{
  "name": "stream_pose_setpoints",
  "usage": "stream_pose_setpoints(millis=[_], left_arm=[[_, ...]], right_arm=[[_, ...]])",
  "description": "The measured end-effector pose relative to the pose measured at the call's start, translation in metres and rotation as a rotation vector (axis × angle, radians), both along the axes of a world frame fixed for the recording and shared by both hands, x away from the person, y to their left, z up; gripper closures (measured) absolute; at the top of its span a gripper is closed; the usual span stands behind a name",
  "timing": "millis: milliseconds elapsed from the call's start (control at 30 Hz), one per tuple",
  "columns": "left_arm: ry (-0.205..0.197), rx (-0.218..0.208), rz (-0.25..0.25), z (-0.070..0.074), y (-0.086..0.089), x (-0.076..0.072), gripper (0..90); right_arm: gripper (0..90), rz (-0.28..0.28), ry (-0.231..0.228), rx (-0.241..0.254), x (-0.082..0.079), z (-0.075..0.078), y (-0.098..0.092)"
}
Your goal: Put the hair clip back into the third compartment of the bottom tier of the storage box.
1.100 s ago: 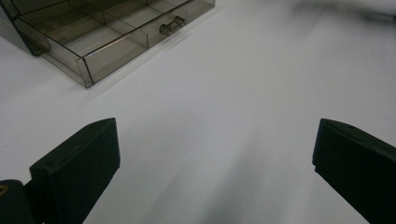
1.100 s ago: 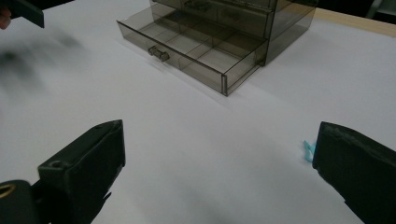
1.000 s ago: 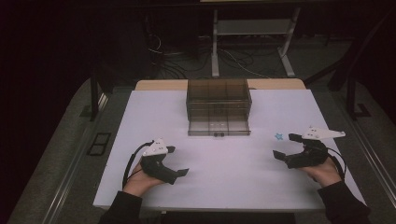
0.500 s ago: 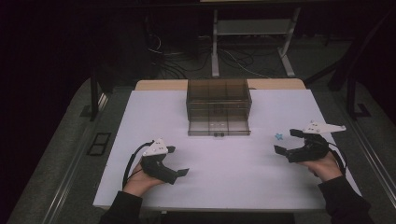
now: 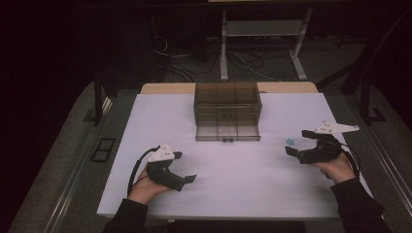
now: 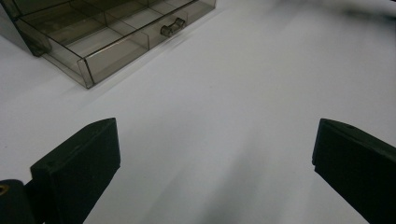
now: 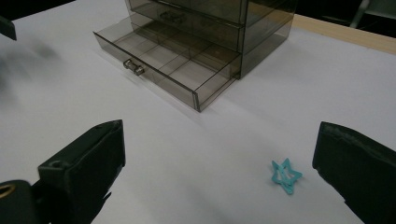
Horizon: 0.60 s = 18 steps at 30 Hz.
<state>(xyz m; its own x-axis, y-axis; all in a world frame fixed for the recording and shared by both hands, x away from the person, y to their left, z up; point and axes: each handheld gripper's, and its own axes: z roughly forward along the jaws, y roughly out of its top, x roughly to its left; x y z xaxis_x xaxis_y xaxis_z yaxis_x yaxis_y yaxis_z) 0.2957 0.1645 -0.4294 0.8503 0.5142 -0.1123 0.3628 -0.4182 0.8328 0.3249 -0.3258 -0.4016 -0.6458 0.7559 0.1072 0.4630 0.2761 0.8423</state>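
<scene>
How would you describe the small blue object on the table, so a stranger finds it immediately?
Start at the smoky plastic drawer cabinet on the white table, whose bottom drawer is pulled out. Right of that drawer, before the right gripper, lies a turquoise star-shaped clip, the only coloured item.

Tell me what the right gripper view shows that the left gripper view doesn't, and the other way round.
Right gripper view alone: a small blue star clip on the white table between the open right gripper jaws, nearer the right jaw, and the cabinet's closed upper drawers. Left gripper view alone: the open left gripper over bare table. Both: the smoky clear drawer cabinet with its bottom drawer pulled out, with nothing visible inside.
</scene>
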Motion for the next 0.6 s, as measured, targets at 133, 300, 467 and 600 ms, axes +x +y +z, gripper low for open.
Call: stream_pose_setpoints(millis=[133, 300, 467, 600], left_arm=[[0.000, 0.000, -0.002, 0.000, 0.000, 0.000, 0.2], [0.000, 0.000, -0.002, 0.000, -0.001, 0.000, 0.2], [0.003, -0.002, -0.007, 0.000, -0.001, 0.000, 0.2], [0.005, -0.004, -0.006, -0.001, -0.001, 0.000, 0.2]], right_arm=[[2.0, -0.007, 0.000, 0.005, 0.005, 0.001, -0.003], [2.0, -0.013, 0.004, 0.012, 0.009, 0.000, -0.006], [2.0, -0.021, 0.006, 0.005, 0.014, 0.001, -0.008], [2.0, -0.020, 0.007, 0.005, 0.018, 0.002, -0.009]])
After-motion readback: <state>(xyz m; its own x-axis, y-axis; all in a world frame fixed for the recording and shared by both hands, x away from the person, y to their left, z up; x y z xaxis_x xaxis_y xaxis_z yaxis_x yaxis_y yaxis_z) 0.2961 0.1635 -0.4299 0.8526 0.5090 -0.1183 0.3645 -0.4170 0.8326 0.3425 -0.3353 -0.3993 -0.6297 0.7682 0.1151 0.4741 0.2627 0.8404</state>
